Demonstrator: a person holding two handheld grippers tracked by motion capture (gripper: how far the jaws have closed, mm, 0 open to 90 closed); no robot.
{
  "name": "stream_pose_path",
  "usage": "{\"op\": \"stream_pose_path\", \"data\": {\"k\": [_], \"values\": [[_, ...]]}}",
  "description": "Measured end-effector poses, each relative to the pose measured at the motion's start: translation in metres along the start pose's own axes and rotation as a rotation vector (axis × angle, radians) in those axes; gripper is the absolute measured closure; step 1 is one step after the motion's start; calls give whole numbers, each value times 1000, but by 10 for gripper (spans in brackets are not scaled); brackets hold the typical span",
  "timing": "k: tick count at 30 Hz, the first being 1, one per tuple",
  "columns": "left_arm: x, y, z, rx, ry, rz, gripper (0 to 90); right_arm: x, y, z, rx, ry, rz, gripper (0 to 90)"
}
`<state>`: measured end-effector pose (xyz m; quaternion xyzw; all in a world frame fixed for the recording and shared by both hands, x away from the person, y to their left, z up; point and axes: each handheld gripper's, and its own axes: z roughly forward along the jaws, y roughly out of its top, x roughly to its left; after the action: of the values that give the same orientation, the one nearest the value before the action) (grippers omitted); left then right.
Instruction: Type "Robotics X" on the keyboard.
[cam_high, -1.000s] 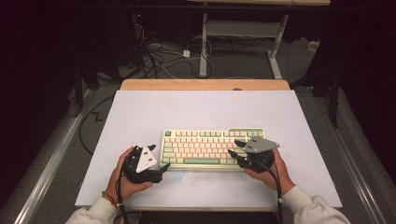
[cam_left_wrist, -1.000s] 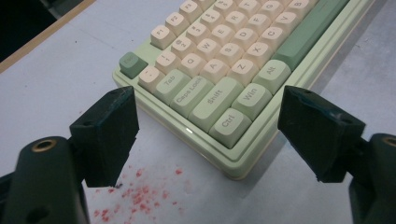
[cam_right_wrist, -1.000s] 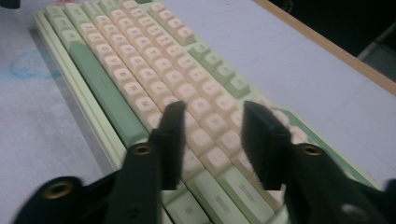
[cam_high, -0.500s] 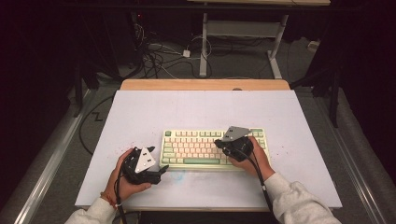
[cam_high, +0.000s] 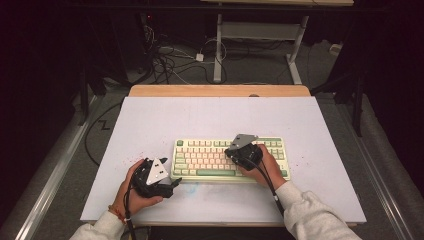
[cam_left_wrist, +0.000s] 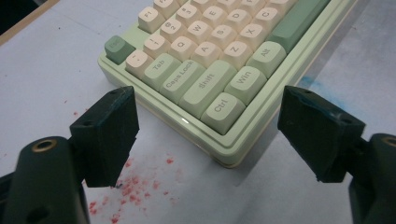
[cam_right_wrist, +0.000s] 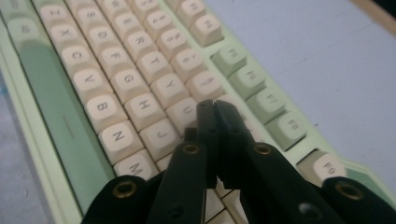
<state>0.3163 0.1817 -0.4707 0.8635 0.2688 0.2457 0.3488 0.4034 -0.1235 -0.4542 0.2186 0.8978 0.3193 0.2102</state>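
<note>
The right gripper (cam_right_wrist: 214, 105), closed on nothing, poises over the keyboard (cam_high: 205, 159); left gripper (cam_left_wrist: 208, 128) gapes empty beside it; no key visibly pressed yet.

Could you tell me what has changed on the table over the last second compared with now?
The right gripper left the keyboard's right end, swung leftward over the keys and closed its jaws with nothing between them; its closed tip now sits over the cream letter keys. The left gripper stayed open at the keyboard's front left corner, and the keyboard did not shift on the white mat.
</note>
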Motion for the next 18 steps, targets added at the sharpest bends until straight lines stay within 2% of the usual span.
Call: {"op": "stream_pose_path", "data": {"k": [4,9,13,16,18], "values": [[0,0,0,3,-2,-1,196,2,0,-1,-5,7,4,866],[0,0,1,6,-7,0,196,-1,0,-12,-57,-2,34,845],[0,0,1,11,-6,4,196,-3,-1,-20,-86,0,35,804],[0,1,1,15,-6,7,197,-4,-1,-29,-133,-5,33,735],[-1,1,1,20,0,10,202,-3,-1,-34,-149,-25,24,680]]}}
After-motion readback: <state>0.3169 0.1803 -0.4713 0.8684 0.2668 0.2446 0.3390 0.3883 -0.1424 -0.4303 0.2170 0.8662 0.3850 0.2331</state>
